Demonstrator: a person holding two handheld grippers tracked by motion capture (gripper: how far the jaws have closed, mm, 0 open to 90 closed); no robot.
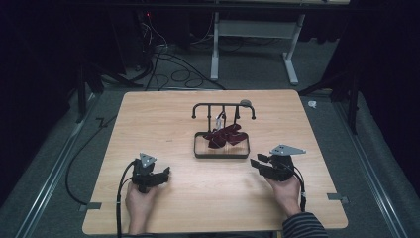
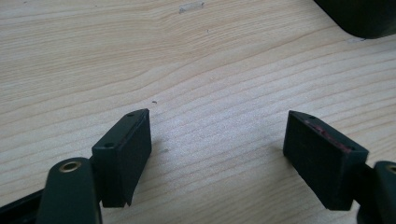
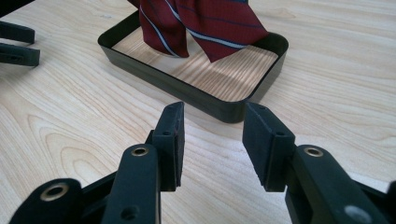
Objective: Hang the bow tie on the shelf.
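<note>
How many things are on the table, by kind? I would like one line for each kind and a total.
Rack with tray: 1
Striped red tie: 1
Claws, left and right: 2
Total: 4

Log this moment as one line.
left gripper: open, empty | right gripper: open, empty | tie: draped into tray | table

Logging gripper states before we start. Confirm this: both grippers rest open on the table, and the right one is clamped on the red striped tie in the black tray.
Not quite. The right gripper holds nothing: in the right gripper view its jaws stand open short of the black tray, and the red striped tie hangs untouched. The left gripper is open too.
</note>
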